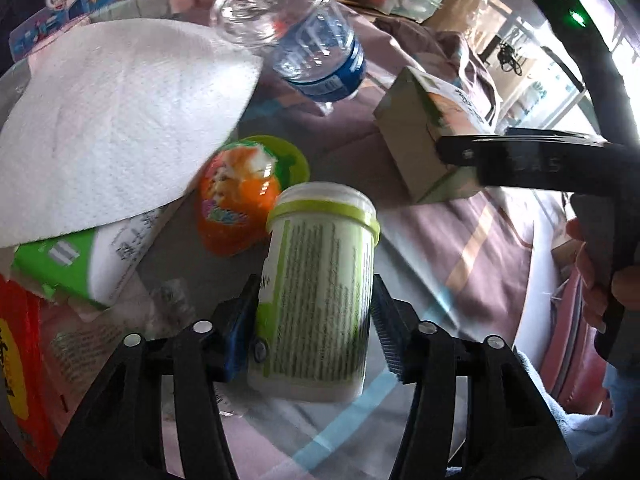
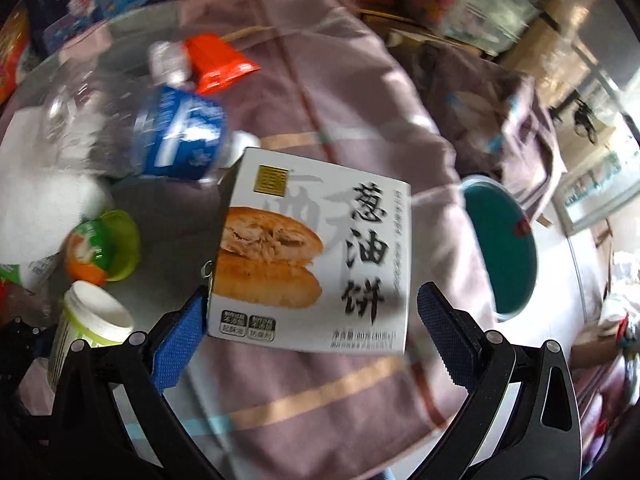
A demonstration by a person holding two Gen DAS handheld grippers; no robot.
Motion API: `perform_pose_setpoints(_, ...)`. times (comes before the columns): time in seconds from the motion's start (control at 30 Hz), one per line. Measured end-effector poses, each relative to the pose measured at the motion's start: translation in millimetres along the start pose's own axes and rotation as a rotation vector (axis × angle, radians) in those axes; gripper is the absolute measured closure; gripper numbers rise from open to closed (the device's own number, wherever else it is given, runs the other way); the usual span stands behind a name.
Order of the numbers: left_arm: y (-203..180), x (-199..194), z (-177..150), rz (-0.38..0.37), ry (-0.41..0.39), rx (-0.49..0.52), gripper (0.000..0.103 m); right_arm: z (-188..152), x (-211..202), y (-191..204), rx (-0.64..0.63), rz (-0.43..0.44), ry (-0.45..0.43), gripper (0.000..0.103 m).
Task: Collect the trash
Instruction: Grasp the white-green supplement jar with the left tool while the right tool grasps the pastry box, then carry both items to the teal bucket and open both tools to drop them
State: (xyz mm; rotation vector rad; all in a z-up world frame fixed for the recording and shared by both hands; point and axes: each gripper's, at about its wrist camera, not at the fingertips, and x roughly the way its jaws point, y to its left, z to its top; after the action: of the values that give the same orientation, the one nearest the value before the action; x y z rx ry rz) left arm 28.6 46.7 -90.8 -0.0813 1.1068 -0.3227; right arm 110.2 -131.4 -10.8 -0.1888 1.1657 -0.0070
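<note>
While blurred — one jar point(image 1: 318, 288), one box point(image 2: 316, 264), seemingly between jaws.

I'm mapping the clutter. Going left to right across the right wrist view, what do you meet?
White-and-green jar → orange-and-green cup → blue-labelled bottle → pastry box → teal bin.

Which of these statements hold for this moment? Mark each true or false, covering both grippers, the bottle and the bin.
1. The left gripper grips a green-and-white canister. True.
2. The right gripper is at a snack box. True.
3. The water bottle stands upright with its cap on. False: it lies tilted on the table.
4. The teal bin is full of trash. False: its inside looks bare.
</note>
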Motion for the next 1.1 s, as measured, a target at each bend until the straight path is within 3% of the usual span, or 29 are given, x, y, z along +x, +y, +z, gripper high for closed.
perform_pose_setpoints(0.23,-15,11,5,0.024,0.014,0.047,0.037,-17,-10,-61,0.067,-0.141,-0.114,0.008)
perform_pose_setpoints(0.33,-21,13,5,0.047,0.017,0.059,0.036,-22,-1,-71,0.109,-0.111,-0.103,0.016)
perform_pose_setpoints(0.4,-25,15,4,0.074,0.017,0.072,0.036,-26,7,-75,0.130,-0.098,-0.104,0.028)
perform_pose_setpoints(0.43,-27,16,3,0.094,0.018,0.078,0.036,-28,12,-77,0.142,-0.070,-0.097,0.046)
perform_pose_setpoints(0.47,-29,16,3,0.114,0.017,0.081,0.038,-30,16,-80,0.162,-0.012,-0.085,0.074)
perform_pose_setpoints(0.5,-29,13,3,0.112,0.011,0.082,0.051,-31,17,-81,0.176,0.020,-0.083,0.084)
perform_pose_setpoints(0.53,-30,11,2,0.122,0.009,0.082,0.051,-33,16,-85,0.189,0.055,-0.088,0.097)
perform_pose_setpoints(0.63,-32,1,6,0.138,-0.013,0.073,0.051,-34,5,-91,0.196,0.103,-0.125,0.098)
perform_pose_setpoints(0.87,-46,-12,29,0.056,-0.034,0.036,0.051,-27,-24,-126,0.257,0.227,-0.192,0.099)
perform_pose_setpoints(1.1,-98,-2,59,0.035,-0.034,0.121,0.051,-31,-25,-196,0.352,0.221,-0.203,0.099)
